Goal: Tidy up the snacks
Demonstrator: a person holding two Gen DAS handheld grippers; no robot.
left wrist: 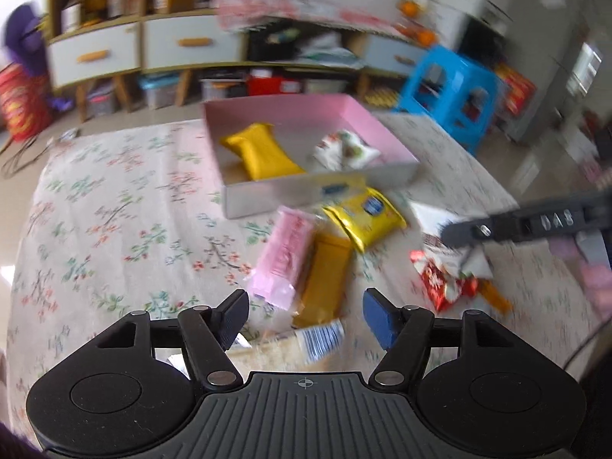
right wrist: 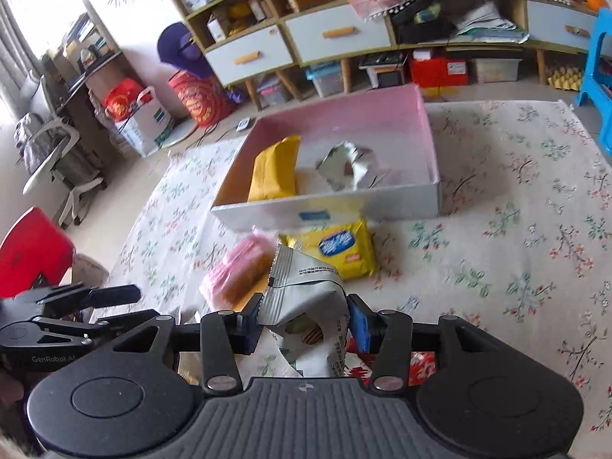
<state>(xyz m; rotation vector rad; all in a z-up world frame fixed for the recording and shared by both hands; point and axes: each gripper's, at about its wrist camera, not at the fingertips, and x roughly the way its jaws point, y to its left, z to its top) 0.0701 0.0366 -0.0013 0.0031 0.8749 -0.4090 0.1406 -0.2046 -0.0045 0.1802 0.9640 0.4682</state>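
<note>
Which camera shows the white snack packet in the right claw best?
The right wrist view: the white packet sits sharp and close, clamped in the right claw. The left wrist view shows it blurred, partly behind that claw.

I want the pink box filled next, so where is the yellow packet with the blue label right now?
The yellow packet with the blue label lies on the floral tablecloth just outside the pink box, against its near wall, beside the pink packet.

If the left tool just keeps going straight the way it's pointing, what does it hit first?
Most likely the orange-brown snack packet, lying beside the pink packet on the floral tablecloth. The left tool is open; depth is blurred, so this is a rough guess.
</note>
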